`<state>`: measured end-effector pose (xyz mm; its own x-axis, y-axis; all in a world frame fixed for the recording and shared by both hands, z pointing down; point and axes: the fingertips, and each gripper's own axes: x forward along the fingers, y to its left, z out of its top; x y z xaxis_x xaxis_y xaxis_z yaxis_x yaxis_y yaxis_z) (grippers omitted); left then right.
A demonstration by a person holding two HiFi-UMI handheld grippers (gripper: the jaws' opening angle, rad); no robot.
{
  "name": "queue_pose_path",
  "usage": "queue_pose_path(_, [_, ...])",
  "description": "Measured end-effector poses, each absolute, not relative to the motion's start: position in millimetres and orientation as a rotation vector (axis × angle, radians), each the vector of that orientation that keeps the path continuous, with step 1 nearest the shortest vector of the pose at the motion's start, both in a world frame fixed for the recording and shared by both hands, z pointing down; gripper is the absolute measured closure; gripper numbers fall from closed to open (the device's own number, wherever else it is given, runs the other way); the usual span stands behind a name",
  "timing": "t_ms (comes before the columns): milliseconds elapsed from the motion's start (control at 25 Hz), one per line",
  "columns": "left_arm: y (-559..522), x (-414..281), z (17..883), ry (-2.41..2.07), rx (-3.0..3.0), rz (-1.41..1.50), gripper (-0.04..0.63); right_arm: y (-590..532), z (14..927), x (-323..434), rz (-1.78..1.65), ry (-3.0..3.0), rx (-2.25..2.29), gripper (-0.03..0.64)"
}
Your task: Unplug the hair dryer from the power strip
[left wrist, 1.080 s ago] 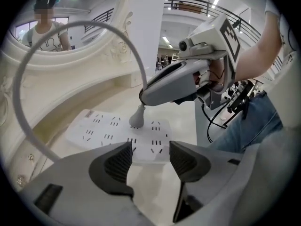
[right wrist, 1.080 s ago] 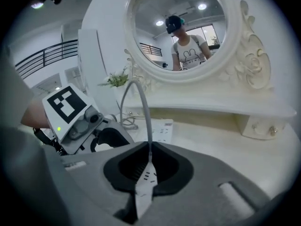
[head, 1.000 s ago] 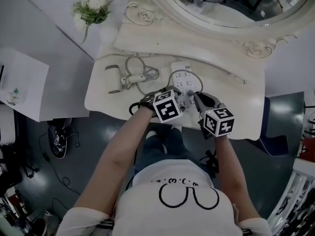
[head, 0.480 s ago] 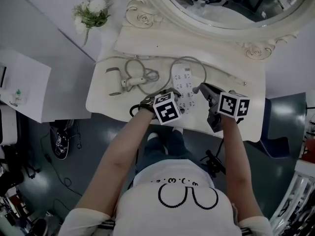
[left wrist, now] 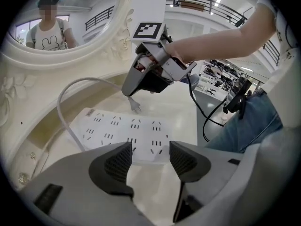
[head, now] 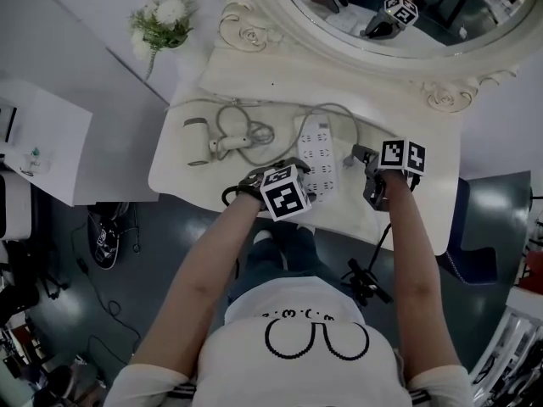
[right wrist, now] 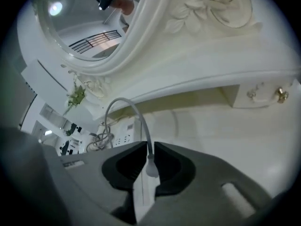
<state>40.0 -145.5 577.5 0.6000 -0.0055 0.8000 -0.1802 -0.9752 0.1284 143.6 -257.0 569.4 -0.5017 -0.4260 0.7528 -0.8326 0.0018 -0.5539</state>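
nearest, the left gripper [left wrist: 150,157] hovers at the near end of the power strip [left wrist: 122,128], jaws spread with nothing between them, well placed to steady the strip. at about three o'clock from the strip, the right gripper [right wrist: 148,161] pinches the plug [right wrist: 151,168], prongs clear of the sockets; its jaws have just eased open a little around it, so i'd lower the plug onto the table [head: 399,202] before letting go, keeping the cord [right wrist: 136,112] slack. farther off, at nine o'clock, lies the hair dryer [head: 204,141].
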Motion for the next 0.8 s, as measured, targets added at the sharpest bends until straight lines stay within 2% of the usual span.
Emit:
queue_pose_path(40, [-146, 40, 577, -0.164, 2.626, 1.309, 0.348, -260, 569, 143, 1.534, -1.931, 1.310, 0.535])
queue_pose_path(80, [-147, 40, 577, -0.177, 2.623, 1.305, 0.348, -260, 567, 142, 1.555, -1.949, 1.313, 0.455])
queue_pose_path(120, [-148, 40, 578, -0.191, 2.622, 1.302, 0.348, -260, 564, 142, 1.558, -1.968, 1.316, 0.422])
queue_pose_path(240, [-148, 40, 579, -0.213, 2.624, 1.299, 0.348, -252, 549, 147, 1.481, -2.017, 1.355, 0.354])
queue_pose_path(320, [-149, 39, 578, -0.225, 2.613, 1.257, 0.348, -245, 536, 149, 1.432, -2.050, 1.396, 0.348])
queue_pose_path(400, [-151, 39, 568, -0.259, 2.585, 1.135, 0.348, -237, 522, 151, 1.377, -2.078, 1.446, 0.374])
queue_pose_path(480, [-158, 40, 544, -0.321, 2.589, 0.926, 0.348, -229, 508, 156, 1.320, -2.097, 1.513, 0.448])
queue_pose_path(520, [-162, 39, 528, -0.357, 2.606, 0.804, 0.350, -225, 501, 158, 1.300, -2.110, 1.544, 0.507])
queue_pose_path(560, [-167, 35, 511, -0.396, 2.622, 0.680, 0.350, -221, 492, 157, 1.286, -2.135, 1.564, 0.617])
queue_pose_path(680, [-178, 15, 460, -0.534, 2.637, 0.351, 0.350, -208, 461, 145, 1.232, -2.277, 1.577, 0.617])
queue_pose_path(800, [-179, -8, 425, -0.643, 2.668, 0.184, 0.351, -196, 427, 130, 1.106, -2.400, 1.627, 0.617])
